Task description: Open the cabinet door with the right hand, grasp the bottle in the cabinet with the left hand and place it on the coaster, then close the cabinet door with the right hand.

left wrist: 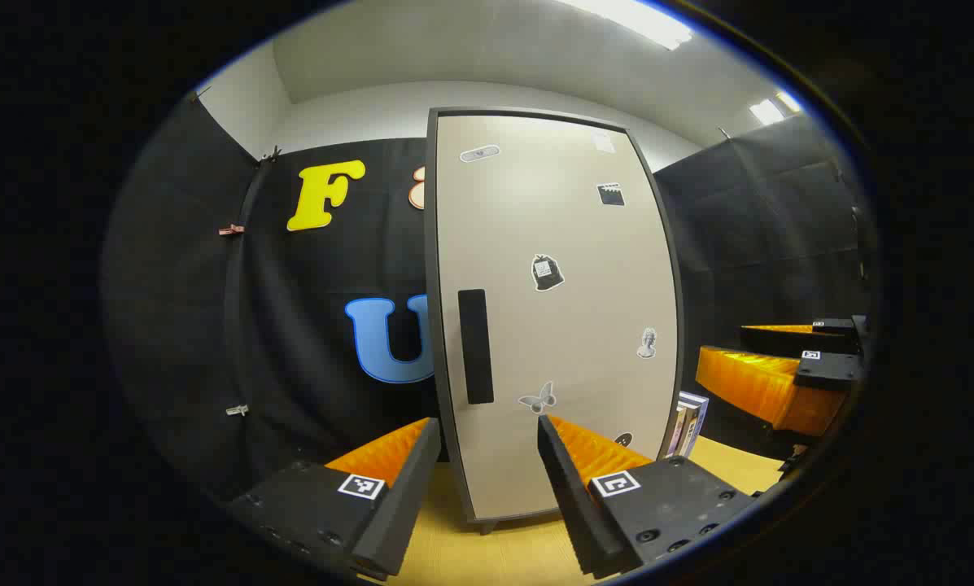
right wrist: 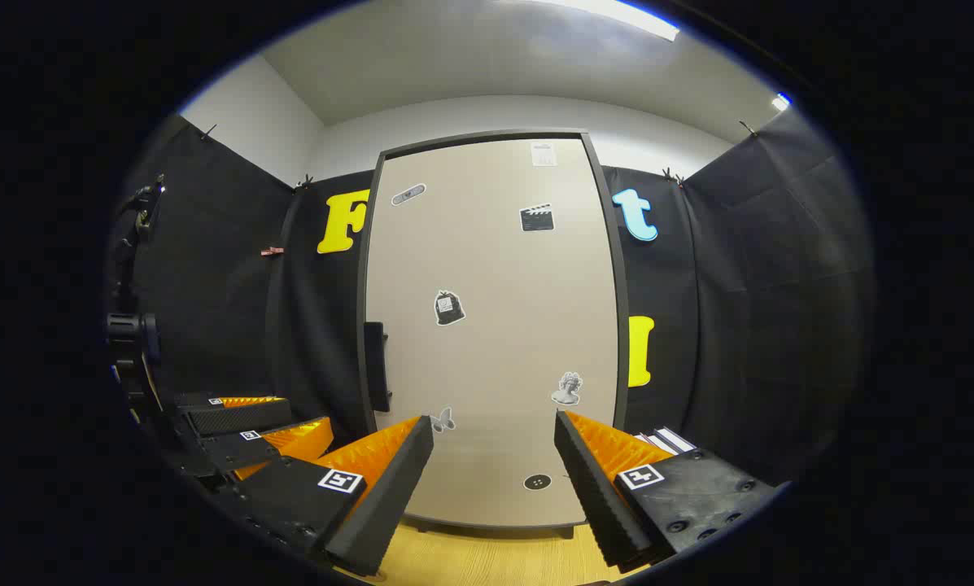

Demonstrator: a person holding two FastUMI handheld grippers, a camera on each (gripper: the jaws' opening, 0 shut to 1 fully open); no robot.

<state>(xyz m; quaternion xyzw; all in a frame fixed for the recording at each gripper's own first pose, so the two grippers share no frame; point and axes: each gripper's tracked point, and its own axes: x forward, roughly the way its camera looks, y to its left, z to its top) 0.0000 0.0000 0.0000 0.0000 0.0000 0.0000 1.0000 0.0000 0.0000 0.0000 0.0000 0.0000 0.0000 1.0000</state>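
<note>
You are facing the cabinet door point(right wrist: 491, 325), which is sitting shut on the wooden tabletop point(right wrist: 487, 557) with its dark handle point(left wrist: 475, 346) along its left edge; the stickers point(left wrist: 547, 273) scattered over it are carrying no writing you can read. Your right gripper point(right wrist: 493, 443) and left gripper point(left wrist: 489, 448) are both hanging wide apart, holding nothing. A few upright books point(left wrist: 690, 423) are standing just beside the cabinet's right side.

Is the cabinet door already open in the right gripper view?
No: the cabinet door sits flush in its dark frame, handle untouched, right gripper open before it.
</note>
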